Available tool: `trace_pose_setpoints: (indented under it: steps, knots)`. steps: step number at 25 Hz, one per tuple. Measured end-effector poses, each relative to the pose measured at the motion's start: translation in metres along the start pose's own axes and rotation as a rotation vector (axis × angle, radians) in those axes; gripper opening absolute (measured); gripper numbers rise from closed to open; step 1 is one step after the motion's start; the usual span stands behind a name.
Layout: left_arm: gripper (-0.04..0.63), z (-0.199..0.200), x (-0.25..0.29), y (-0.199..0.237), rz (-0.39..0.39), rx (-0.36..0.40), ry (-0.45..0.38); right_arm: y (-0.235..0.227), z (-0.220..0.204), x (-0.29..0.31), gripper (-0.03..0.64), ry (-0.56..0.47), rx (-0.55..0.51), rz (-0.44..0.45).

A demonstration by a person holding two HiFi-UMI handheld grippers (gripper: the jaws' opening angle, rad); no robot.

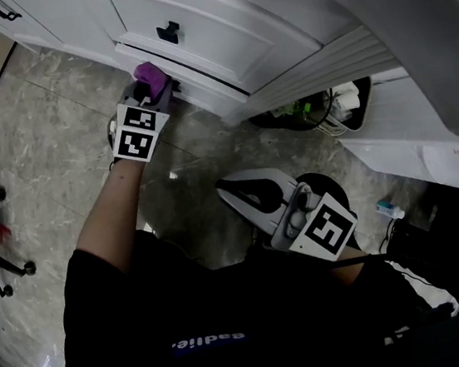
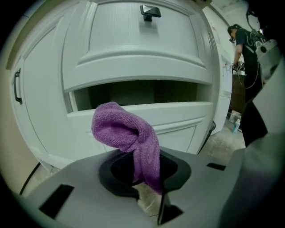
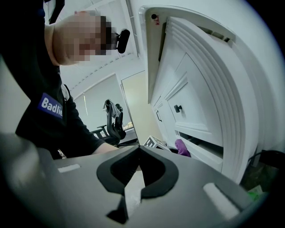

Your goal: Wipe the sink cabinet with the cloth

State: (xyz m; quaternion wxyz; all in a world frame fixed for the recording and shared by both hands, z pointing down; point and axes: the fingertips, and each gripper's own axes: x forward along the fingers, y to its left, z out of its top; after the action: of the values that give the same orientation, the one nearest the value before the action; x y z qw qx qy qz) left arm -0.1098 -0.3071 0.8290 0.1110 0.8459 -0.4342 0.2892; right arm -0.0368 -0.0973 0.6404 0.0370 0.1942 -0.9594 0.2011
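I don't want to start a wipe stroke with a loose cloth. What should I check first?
1. Cloth held: ok. The left tongs are shut on the purple cloth, which is bunched up with one end hanging down.
2. Cloth touching the sink cabinet: cannot tell. It sits right at the drawer front, but contact is unclear.
3. Drawer closed: not ok. A dark gap shows above the drawer front.
4. Handle out of the way: ok. It is on the panel above, well away from the cloth.
5. Right tongs free: ok. They are shut and empty, held back from the cabinet.
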Motion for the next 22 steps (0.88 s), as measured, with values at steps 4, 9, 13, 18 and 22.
trace_pose_setpoints:
  steps: [4,9,13,18,22]
  knots:
    - [0.086,0.008,-0.009,-0.024,-0.025,0.024,-0.017,0.002,0.001,0.0,0.002,-0.002,0.008,0.01]
    - [0.086,0.017,-0.013,-0.073,-0.128,0.097,-0.031,0.005,0.002,0.0,0.002,-0.007,0.013,0.018]
    - [0.086,0.019,-0.001,-0.113,-0.194,0.12,-0.028,0.005,0.005,-0.003,0.002,-0.01,0.007,0.008]
    - [0.086,0.015,0.01,-0.136,-0.208,0.076,-0.025,0.004,0.006,-0.011,0.002,-0.016,0.018,-0.006]
    - [0.086,0.018,0.006,-0.161,-0.277,0.104,-0.036,0.0,0.009,-0.014,0.002,-0.022,0.02,-0.014]
